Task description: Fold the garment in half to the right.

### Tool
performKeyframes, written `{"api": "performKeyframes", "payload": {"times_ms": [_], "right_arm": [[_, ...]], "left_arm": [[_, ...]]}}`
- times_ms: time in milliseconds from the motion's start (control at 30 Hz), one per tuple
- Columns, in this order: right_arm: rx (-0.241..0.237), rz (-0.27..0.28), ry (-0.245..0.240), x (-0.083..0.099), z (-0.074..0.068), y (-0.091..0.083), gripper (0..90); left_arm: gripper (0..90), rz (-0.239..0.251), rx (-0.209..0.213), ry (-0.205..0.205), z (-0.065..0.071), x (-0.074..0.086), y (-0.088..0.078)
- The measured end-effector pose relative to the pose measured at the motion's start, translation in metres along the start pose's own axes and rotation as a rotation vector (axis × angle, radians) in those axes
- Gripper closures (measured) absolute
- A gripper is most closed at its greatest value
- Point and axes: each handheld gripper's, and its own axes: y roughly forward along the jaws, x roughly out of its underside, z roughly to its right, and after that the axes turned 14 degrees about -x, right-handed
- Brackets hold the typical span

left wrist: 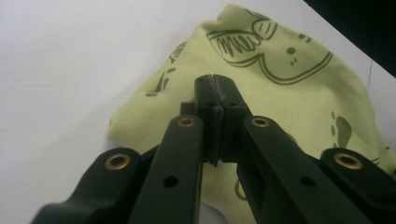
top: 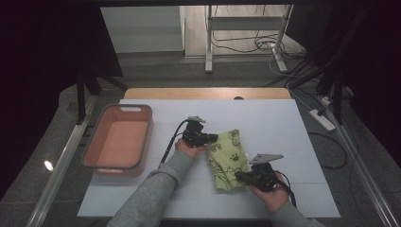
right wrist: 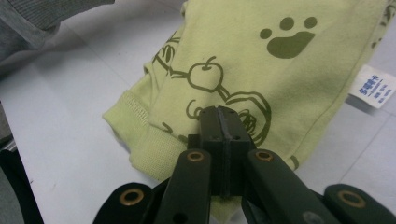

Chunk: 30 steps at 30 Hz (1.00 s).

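A folded yellow-green garment (top: 228,158) printed with dark paw and apple drawings lies on the white table (top: 269,118). My left gripper (top: 213,137) is at its far left end, jaws closed pad to pad. In the left gripper view those tips (left wrist: 215,81) hover over the garment (left wrist: 289,93) with no fabric showing between them. My right gripper (top: 238,175) sits at the near right edge. In the right gripper view its jaws (right wrist: 219,112) are shut above the hem of the garment (right wrist: 243,60); a white care label (right wrist: 373,87) sticks out at the side.
A salmon-pink bin (top: 124,108) with nothing in it stands at the table's left side. The person's grey sleeve (top: 156,189) reaches in from the front. A power strip (top: 321,119) and cables lie on the floor to the right, beyond the table's edge.
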Motion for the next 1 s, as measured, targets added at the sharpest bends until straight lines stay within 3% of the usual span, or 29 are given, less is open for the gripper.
{"api": "performKeyframes", "payload": {"times_ms": [467, 733, 1000], "right_arm": [[-0.013, -0.002, 0.001, 0.0033, -0.0021, -0.0021, 90.0], [-0.019, 0.015, -0.022, 0.0028, -0.0029, -0.0042, 89.3], [-0.053, 0.061, -0.061, -0.0023, -0.0071, -0.007, 61.1]], "left_arm": [[89.0, -0.001, 0.012, -0.012, -0.0025, 0.0024, 0.0024], [88.9, 0.0, 0.01, -0.014, -0.0024, 0.0027, 0.0027], [88.4, 0.014, -0.013, 0.003, 0.0008, 0.0, -0.0059]]}}
